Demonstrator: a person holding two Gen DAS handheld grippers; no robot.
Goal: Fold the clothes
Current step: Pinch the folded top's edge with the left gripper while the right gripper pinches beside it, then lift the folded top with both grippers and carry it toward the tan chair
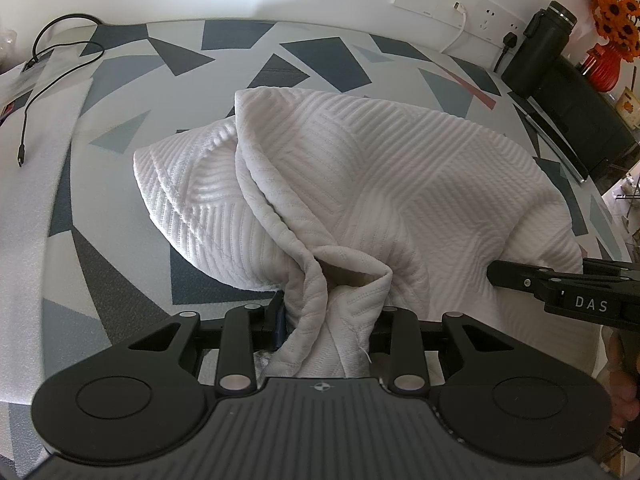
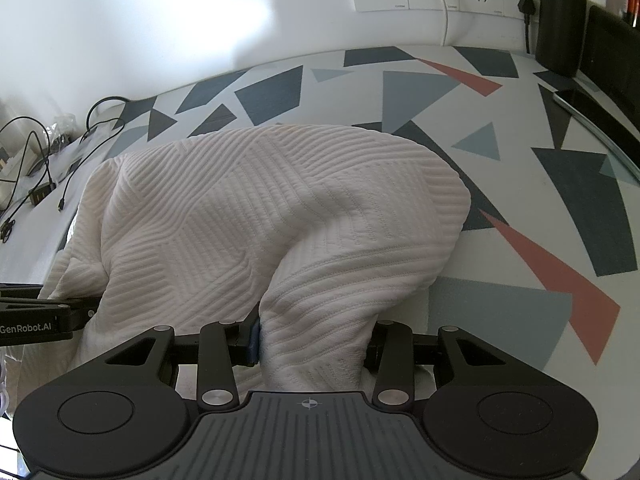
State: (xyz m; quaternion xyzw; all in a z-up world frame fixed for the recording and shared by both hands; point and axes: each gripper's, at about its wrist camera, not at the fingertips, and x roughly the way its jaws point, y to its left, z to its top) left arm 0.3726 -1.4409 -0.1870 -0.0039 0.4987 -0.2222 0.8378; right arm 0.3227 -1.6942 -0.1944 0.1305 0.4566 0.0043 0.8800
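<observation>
Tongs lifting white garment [image 1: 360, 184] off patterned counter [image 1: 120, 80].
Left tongs [image 1: 328, 316] and right tongs [image 2: 312, 344] are each clamping bunched cloth, seemingly its hem.

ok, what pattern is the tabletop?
The tabletop is white with angular dark slate, grey-blue and salmon shards; clearest in the right wrist view.

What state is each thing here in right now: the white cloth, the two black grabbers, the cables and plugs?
White ribbed garment: bunched, lifted at the near edge, the rest draped on the patterned table.
Left gripper: shut on the garment.
Right gripper: shut on the garment.
Loose black cable: free end lying unplugged.
White charging cable: plugged into the wall panel.
Black plug: in its socket.
</observation>
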